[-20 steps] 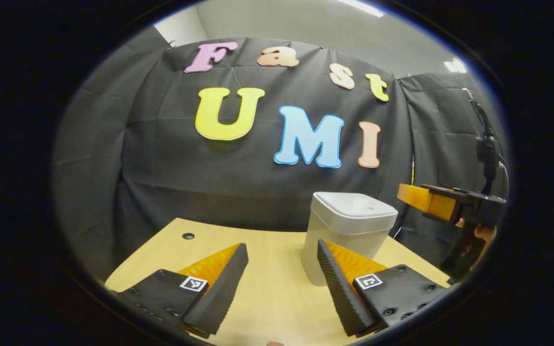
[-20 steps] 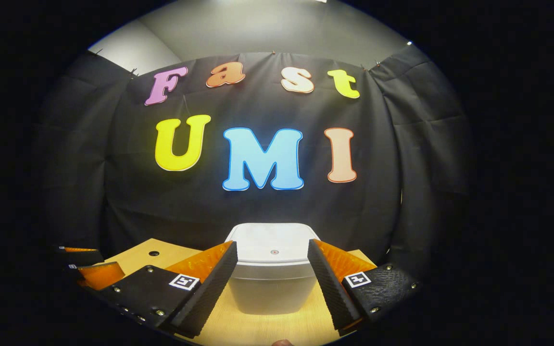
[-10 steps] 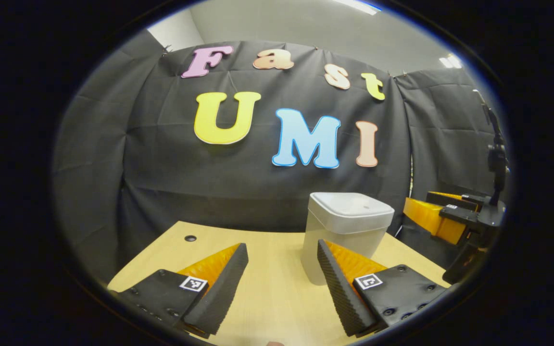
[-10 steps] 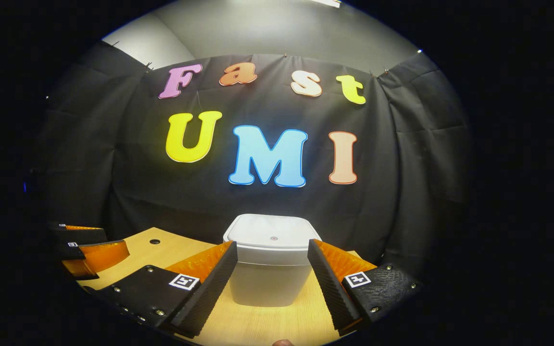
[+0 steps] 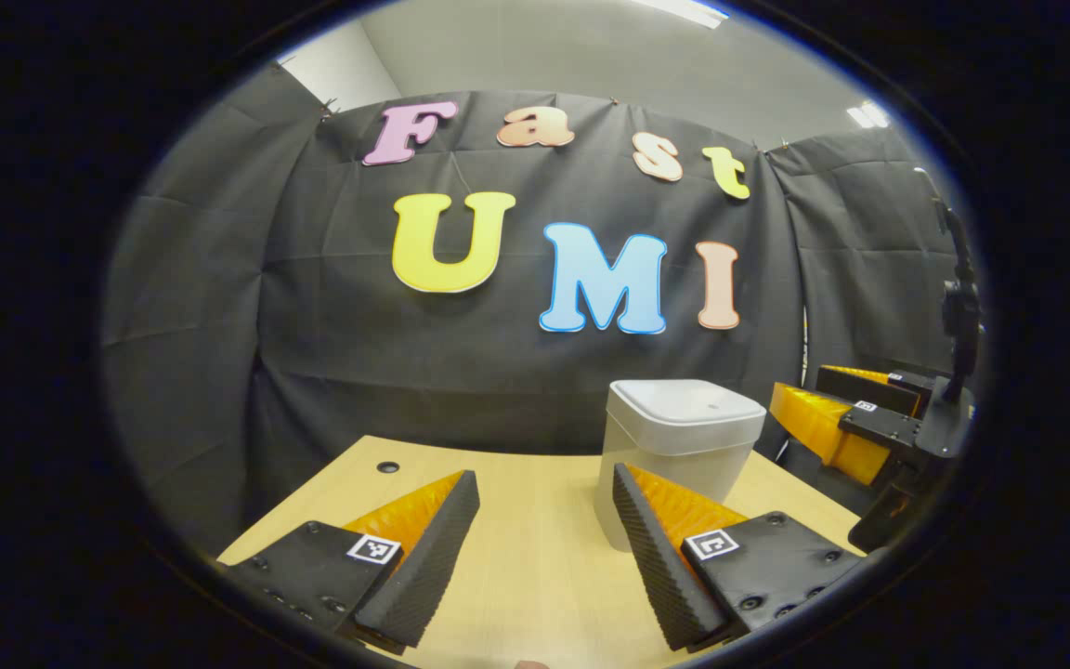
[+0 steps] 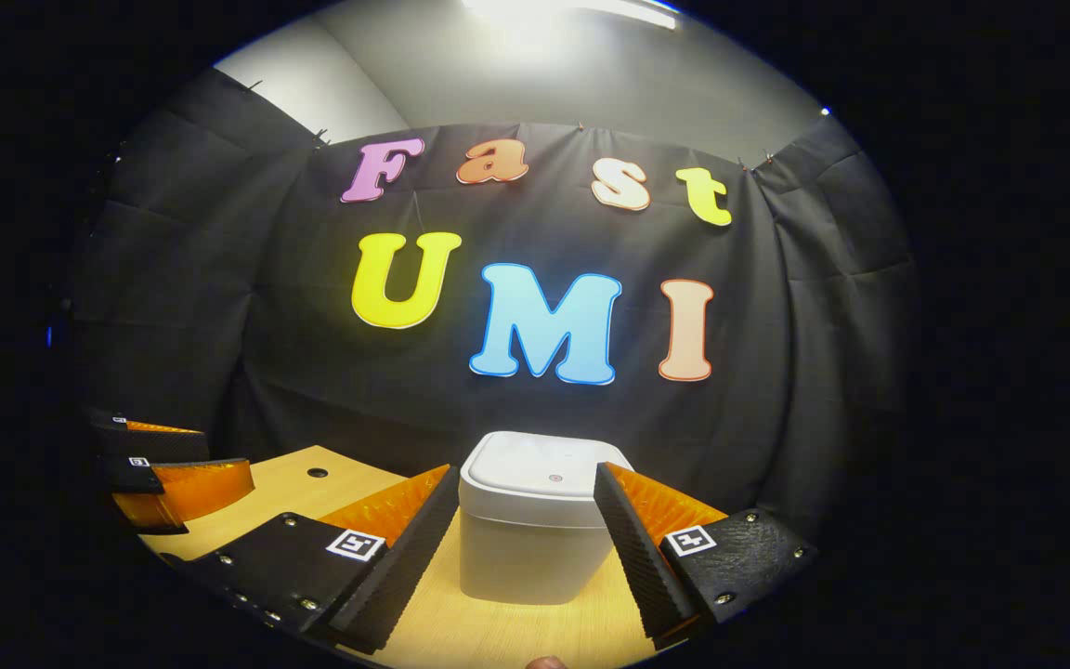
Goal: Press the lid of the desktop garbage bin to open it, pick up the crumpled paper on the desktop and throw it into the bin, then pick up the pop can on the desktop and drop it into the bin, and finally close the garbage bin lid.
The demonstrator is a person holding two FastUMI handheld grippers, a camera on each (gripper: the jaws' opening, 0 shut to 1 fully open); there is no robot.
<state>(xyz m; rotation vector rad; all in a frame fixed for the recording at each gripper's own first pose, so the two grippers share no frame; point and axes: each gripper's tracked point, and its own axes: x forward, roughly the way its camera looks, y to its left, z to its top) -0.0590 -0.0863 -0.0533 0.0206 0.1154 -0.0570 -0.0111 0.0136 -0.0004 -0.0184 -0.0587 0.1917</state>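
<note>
Hovering level above desk [image 5: 535, 557]: left claw [image 5: 544, 548], right claw [image 6: 526, 548] both released, facing lidded bin [image 6: 535, 539].

The right gripper [image 6: 526, 548] hangs low over the desk [image 6: 498, 632], its two fingers [image 6: 405, 548] spread wide with nothing between them but air; beyond the gap stands the bin [image 6: 526, 548], pale and square with rounded corners, upright on the wood; its lid [image 6: 540, 469] lies flat and closed, a small dot near its middle; the bin sits just ahead of the fingertips, apart from both; at the far left edge the left gripper [image 6: 163, 474] reaches in over the desk, its jaws parted; a small round hole [image 6: 317, 472] marks the desk near it.
</note>
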